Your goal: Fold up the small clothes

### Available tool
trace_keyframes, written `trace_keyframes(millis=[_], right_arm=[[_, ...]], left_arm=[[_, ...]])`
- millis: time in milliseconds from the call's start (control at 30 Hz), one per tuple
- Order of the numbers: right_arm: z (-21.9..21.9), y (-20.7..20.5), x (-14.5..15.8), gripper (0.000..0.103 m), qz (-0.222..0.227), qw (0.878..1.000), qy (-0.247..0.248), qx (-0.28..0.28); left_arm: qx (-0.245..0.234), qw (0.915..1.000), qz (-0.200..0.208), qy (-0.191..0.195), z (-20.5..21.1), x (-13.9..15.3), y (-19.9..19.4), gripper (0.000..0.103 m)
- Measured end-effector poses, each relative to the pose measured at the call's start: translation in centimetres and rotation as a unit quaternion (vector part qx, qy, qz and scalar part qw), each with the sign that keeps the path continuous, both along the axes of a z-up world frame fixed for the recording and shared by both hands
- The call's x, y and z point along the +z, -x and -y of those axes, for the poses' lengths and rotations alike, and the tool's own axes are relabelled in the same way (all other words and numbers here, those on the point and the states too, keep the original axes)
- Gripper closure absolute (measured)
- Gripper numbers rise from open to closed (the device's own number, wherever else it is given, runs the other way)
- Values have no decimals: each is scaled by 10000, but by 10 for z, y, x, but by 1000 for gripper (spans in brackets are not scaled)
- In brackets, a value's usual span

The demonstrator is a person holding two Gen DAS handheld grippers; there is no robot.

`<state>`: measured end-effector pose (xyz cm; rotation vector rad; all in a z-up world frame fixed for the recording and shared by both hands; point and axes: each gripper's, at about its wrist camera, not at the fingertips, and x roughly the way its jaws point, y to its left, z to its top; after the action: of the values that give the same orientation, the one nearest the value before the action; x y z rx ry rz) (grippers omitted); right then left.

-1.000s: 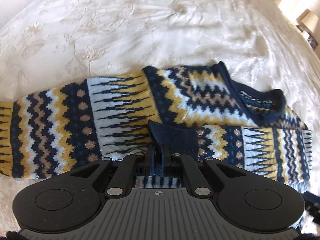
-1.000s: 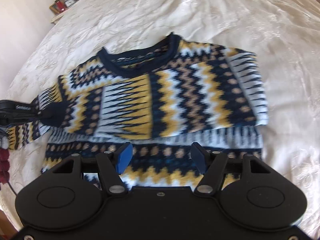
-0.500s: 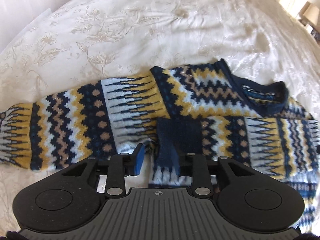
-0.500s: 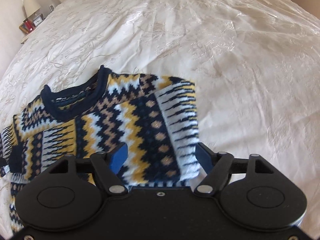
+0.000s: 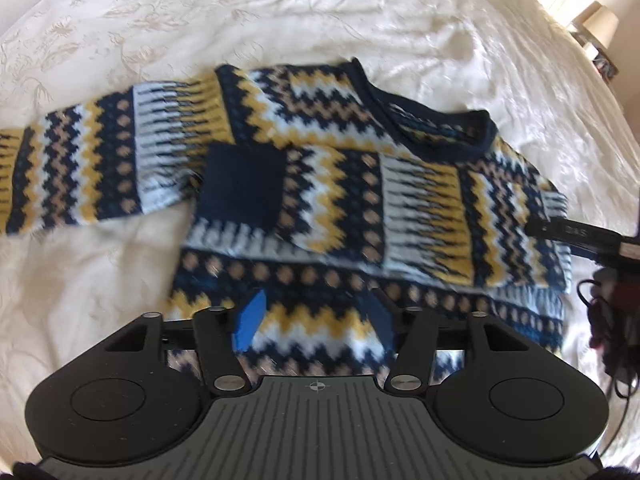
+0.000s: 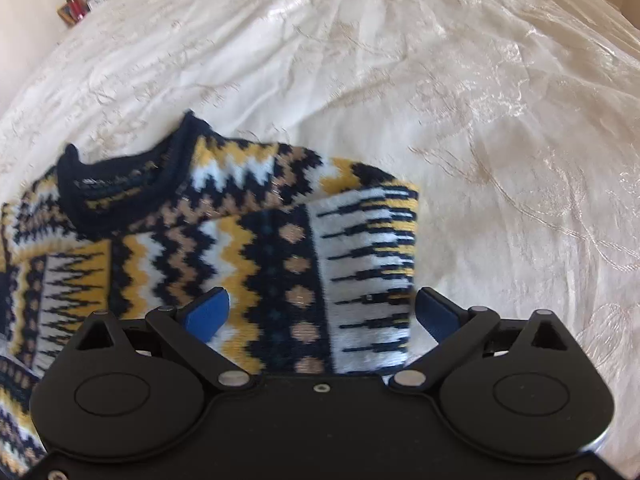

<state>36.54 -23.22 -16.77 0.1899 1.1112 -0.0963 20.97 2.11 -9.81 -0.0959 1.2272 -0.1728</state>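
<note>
A small knitted sweater (image 5: 360,208) in navy, yellow, white and tan lies flat on the cream bedspread (image 5: 280,20). One sleeve is folded across its chest, with the navy cuff (image 5: 244,184) lying free. The other sleeve (image 5: 80,152) stretches out to the left. My left gripper (image 5: 316,320) hovers over the hem, its jaws opening with nothing pressed between them. My right gripper (image 6: 322,312) is over the sweater's (image 6: 248,264) folded right side, below the navy collar (image 6: 120,184). Its jaws are opening wide, and the knit lies beneath them, not gripped.
The right-hand tool (image 5: 580,236) and dark cables (image 5: 612,320) reach in at the sweater's right edge. A lamp (image 5: 600,28) stands beyond one side of the bed, and a bedside table with small items (image 6: 80,4) beyond the other. Bare bedspread (image 6: 500,160) surrounds the sweater.
My left gripper let go of the navy cuff, opened and drew back to the hem. My right gripper opened wider and shifted from the hem's middle to the sweater's right side.
</note>
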Motion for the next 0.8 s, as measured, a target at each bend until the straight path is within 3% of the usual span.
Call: trace_keyframes(millis=[200, 300, 433, 800], right_arm=[[29, -1, -10, 1, -241, 9994, 117, -237], [38, 1, -7, 1, -274, 9987, 243, -348], [47, 12, 5, 1, -188, 9981, 64, -587], [16, 85, 42, 1, 326, 9983, -480, 22]], left_arm=[[22, 9999, -87, -92, 12, -1, 12, 40], [37, 9999, -98, -116, 16, -1, 15, 36], [-17, 9999, -32, -129, 25, 3, 21, 32], [-184, 9996, 95, -190, 49, 5, 42, 25]])
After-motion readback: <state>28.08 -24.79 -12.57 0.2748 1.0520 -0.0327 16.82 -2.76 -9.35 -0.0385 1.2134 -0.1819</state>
